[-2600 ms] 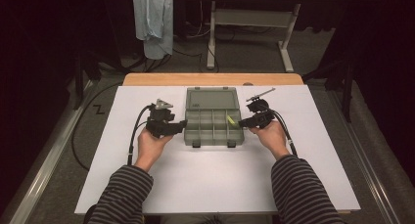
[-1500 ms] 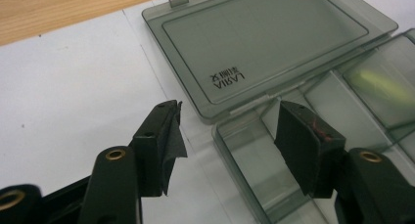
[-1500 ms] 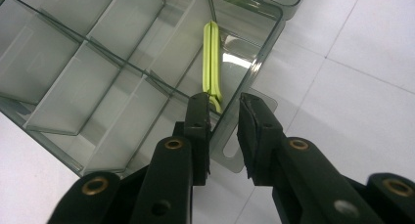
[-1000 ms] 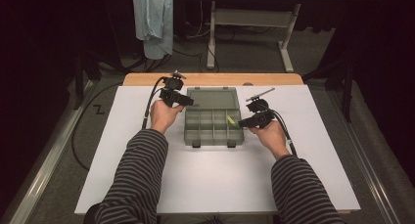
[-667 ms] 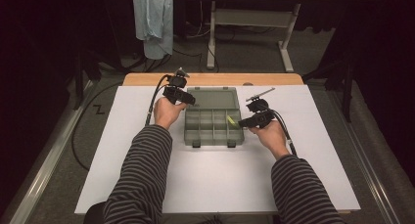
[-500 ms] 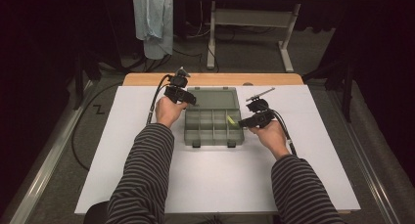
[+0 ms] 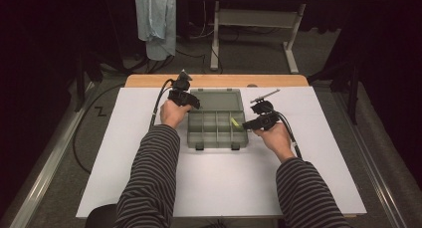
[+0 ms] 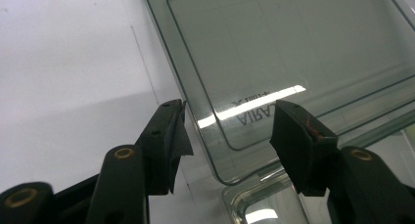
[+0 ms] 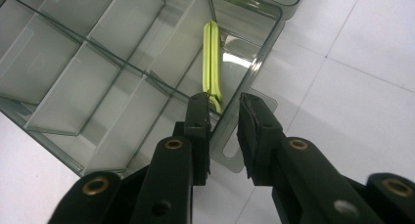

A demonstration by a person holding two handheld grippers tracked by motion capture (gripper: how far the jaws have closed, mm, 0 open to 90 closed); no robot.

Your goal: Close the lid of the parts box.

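The left gripper [image 7: 193, 103] has come from the box's [image 7: 217, 138] 9 o'clock to 10 o'clock, its open jaws just narrowing around the flat lid's [image 7: 219, 99] corner, probably to close it, while the right gripper [image 7: 247, 126] straddles the 3 o'clock wall, grip unclear.
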